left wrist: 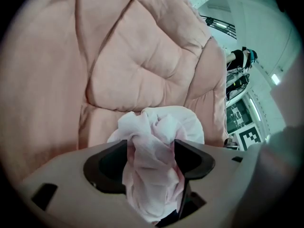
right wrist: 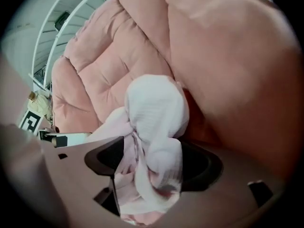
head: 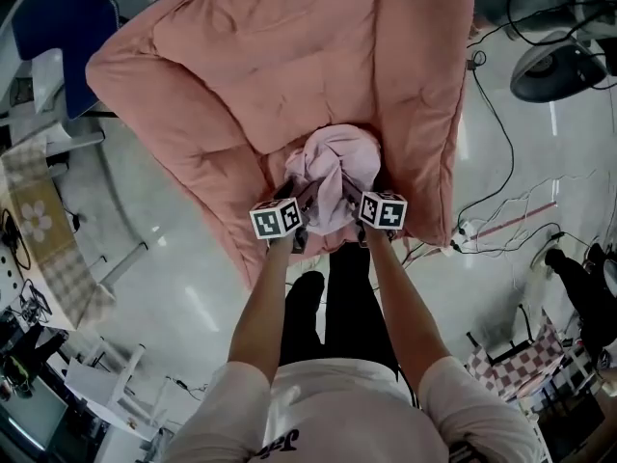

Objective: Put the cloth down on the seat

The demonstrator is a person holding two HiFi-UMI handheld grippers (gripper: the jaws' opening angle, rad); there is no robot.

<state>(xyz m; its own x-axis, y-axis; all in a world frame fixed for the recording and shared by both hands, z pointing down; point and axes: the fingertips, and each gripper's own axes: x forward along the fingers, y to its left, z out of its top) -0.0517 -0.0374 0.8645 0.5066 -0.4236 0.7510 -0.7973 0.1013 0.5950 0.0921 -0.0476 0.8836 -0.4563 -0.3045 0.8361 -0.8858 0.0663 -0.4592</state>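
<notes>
A pale pink cloth (head: 333,167) lies bunched on the front of a big pink padded seat (head: 289,56). Both grippers are side by side at its near edge. A twisted tail of the cloth (left wrist: 161,127) runs down between the wide-set jaws of my left gripper (head: 294,225) (left wrist: 152,175). Another fold of the cloth (right wrist: 154,108) hangs loosely through my right gripper (head: 362,215) (right wrist: 149,175), whose jaws also stand wide. The cloth hides the fingertips in both gripper views.
The seat's raised arm (right wrist: 228,56) bulges close on the right. Cables (head: 501,210) trail over the shiny floor at right, near a black lamp base (head: 559,66). A blue chair (head: 58,27) and a patterned table (head: 43,230) stand at left.
</notes>
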